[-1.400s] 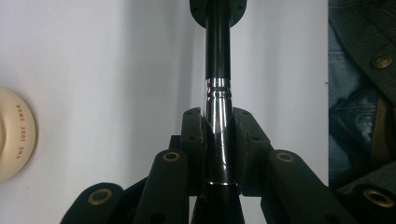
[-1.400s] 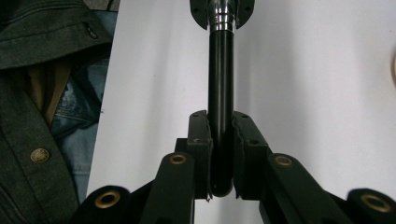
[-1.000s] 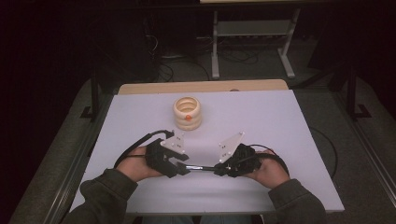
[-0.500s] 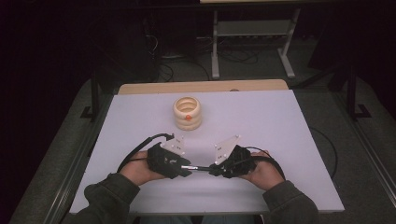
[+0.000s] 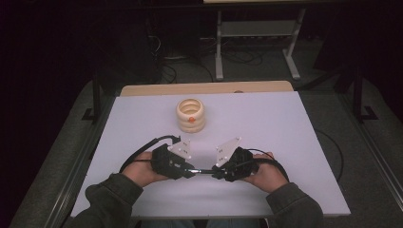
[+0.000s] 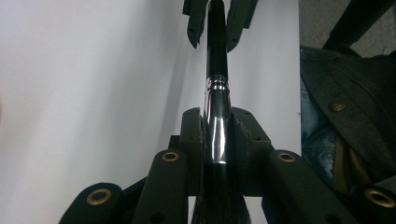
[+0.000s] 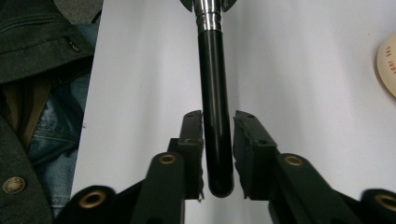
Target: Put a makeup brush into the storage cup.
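A brush (image 5: 203, 171) with a black handle, chrome ferrule and dark bristles is held level just above the white table (image 5: 266, 123), between the two grippers. My left gripper (image 6: 217, 116) has just been closing. Its pads now press on the brush's ferrule (image 6: 218, 100), with the bristles toward its camera. In the high view the left gripper (image 5: 191, 171) faces right. My right gripper (image 7: 218, 116) has just been opening. The handle end (image 7: 215, 140) lies between its jaws, which stand slightly off it. In the high view the right gripper (image 5: 215, 172) faces left.
A stack of cream rings (image 5: 191, 115) with an orange spot stands at the middle of the table, beyond the hands. A cream disc edge (image 7: 388, 65) shows at the right gripper view's right side. The person's jacket and jeans (image 6: 345, 121) are close at the near edge.
Both hands stay in about the same place near the front edge with the brush between them. The right hand has shifted slightly leftward.
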`<state>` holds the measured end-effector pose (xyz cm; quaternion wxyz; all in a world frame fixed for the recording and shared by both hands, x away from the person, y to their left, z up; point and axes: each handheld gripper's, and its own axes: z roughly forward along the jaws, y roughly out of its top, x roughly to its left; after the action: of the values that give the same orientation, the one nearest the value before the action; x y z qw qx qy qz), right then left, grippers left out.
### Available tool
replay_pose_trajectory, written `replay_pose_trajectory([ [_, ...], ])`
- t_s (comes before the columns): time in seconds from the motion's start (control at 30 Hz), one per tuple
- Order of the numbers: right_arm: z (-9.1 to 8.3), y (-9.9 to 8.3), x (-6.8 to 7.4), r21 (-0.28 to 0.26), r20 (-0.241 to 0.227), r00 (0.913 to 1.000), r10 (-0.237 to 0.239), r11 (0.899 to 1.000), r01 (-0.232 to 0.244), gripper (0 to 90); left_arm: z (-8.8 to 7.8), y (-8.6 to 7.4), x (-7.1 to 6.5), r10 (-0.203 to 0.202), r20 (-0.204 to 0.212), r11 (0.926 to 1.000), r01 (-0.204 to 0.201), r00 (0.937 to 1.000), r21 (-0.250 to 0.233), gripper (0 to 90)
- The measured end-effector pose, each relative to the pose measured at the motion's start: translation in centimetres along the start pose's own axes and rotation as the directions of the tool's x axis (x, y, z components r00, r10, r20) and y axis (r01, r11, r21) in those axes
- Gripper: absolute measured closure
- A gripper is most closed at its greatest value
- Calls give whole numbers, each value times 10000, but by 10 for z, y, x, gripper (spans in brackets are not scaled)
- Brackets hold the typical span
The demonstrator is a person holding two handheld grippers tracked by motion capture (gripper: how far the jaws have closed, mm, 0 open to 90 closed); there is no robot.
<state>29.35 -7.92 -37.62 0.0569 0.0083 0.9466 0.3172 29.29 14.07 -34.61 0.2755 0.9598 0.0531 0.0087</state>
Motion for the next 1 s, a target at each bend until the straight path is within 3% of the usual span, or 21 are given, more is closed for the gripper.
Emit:
replay_pose_trajectory([
  [0.2, 2, 8, 1, 332, 4, 9996, -284, 9990, 284, 700, 4, 5, -2, 118, -35, 9996, -118, 9999, 268, 757],
  [0.33, 9, 10, 3, 555, -163, 9985, -529, 9970, 538, 777, 4, 6, -4, 283, -25, 9991, -282, 9996, 332, 756],
  [0.43, 9, 8, 4, 412, -291, 9987, -422, 9982, 434, 782, 2, 3, -4, 118, 30, 9999, -118, 9999, 9, 737],
  [0.5, 7, 6, 5, 294, -291, 9992, -275, 9992, 284, 782, -1, -1, -1, -136, -5, 9994, 136, 9999, -322, 644],
  [0.6, 5, -1, 5, 100, -254, 9997, 43, 9999, -40, 783, -8, -10, 3, -731, 26, 9925, 730, 9973, -982, 579],
  [0.77, -2, -11, 1, -383, -66, 9988, 489, 9981, -491, 782, -13, -23, 6, -1280, 49, 9790, 1271, 9918, -1593, 529],
  [0.83, -5, -12, 1, -485, 115, 9982, 592, 9971, -586, 782, -15, -26, 6, -1381, 131, 9722, 1380, 9903, -1893, 519],
  [1.0, -10, -11, -2, -979, 280, 9966, 780, 9924, -750, 782, -14, -23, 5, -1406, 115, 9654, 1396, 9900, -2202, 519],
])
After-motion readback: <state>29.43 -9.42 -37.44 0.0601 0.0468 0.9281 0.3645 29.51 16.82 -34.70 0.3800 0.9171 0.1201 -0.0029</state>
